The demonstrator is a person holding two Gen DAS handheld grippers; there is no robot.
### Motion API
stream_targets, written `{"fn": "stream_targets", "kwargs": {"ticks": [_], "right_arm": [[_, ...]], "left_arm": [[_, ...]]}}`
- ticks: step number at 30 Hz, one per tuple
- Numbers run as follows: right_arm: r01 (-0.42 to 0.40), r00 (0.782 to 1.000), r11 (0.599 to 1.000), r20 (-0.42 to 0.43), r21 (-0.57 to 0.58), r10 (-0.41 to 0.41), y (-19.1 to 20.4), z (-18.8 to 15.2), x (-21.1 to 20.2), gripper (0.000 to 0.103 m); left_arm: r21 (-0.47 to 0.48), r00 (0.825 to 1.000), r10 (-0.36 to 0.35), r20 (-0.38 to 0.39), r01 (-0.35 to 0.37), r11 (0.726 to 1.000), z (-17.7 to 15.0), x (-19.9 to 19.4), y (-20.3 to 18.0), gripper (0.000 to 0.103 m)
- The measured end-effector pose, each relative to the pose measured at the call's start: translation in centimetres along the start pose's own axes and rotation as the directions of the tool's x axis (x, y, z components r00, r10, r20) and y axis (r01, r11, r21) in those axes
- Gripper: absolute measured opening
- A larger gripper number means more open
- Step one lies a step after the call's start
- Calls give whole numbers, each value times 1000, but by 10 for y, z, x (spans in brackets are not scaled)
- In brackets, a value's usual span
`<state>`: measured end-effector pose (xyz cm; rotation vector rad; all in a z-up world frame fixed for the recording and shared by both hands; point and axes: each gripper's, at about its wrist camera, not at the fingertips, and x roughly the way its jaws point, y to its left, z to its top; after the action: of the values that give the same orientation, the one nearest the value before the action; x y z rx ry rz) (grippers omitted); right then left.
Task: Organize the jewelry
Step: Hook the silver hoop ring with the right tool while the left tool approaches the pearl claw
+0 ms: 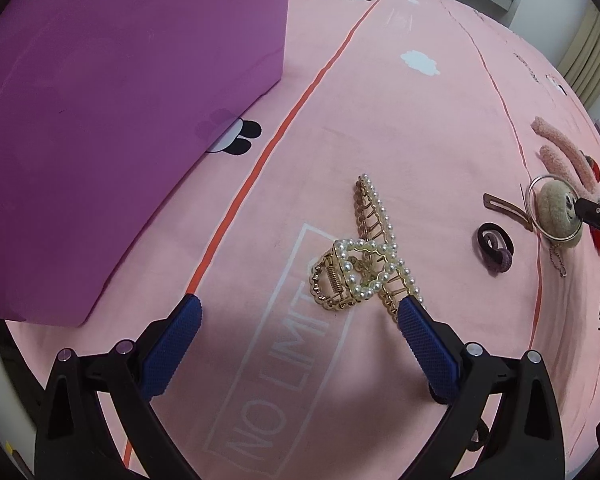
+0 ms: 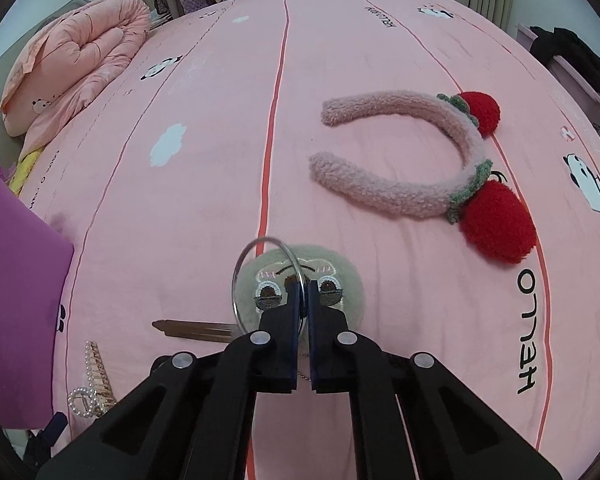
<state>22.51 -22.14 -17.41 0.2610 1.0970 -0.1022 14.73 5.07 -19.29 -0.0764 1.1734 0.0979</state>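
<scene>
A gold pearl hair claw [image 1: 364, 258] lies on the pink bedsheet just ahead of my open left gripper [image 1: 300, 312]; its right finger [image 1: 428, 348] touches or overlaps the claw's near end. The claw also shows in the right wrist view [image 2: 92, 384]. My right gripper [image 2: 303, 292] is shut on a thin silver ring [image 2: 260, 280] held upright over a beige plush face brooch [image 2: 300, 280]. In the left wrist view the ring [image 1: 534, 200] and brooch [image 1: 558, 210] sit at the far right with the right gripper [image 1: 584, 210] on them. A purple box [image 1: 112, 112] stands at left.
A brown snap hair clip [image 2: 196, 328] lies left of the brooch. Dark hair ties [image 1: 496, 246] lie beside it. A fluffy pink headband with red pompoms [image 2: 420, 160] lies further out. A folded pink quilt [image 2: 76, 60] is at the bed's far left. A thin chain [image 1: 558, 260] trails under the brooch.
</scene>
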Motion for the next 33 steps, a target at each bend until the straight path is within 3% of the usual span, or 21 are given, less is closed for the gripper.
{"fn": "stream_targets", "kwargs": {"ticks": [7,15,33], "right_arm": [[-59,997,997,46,-41,61,2,-6,-21,3],[-148,988,988,38,-46,150,-4,-33,-48,3],[-167,984,984,55,-66,171,-18,-69,-92,3]], "left_arm": [[-4,1000,-2,6,2,1000,3,0,1,97],[-14,1000,-7,3,7,1000,3,-1,2,97],[10,999,-48,-19,48,999,-2,5,-3,97]]}}
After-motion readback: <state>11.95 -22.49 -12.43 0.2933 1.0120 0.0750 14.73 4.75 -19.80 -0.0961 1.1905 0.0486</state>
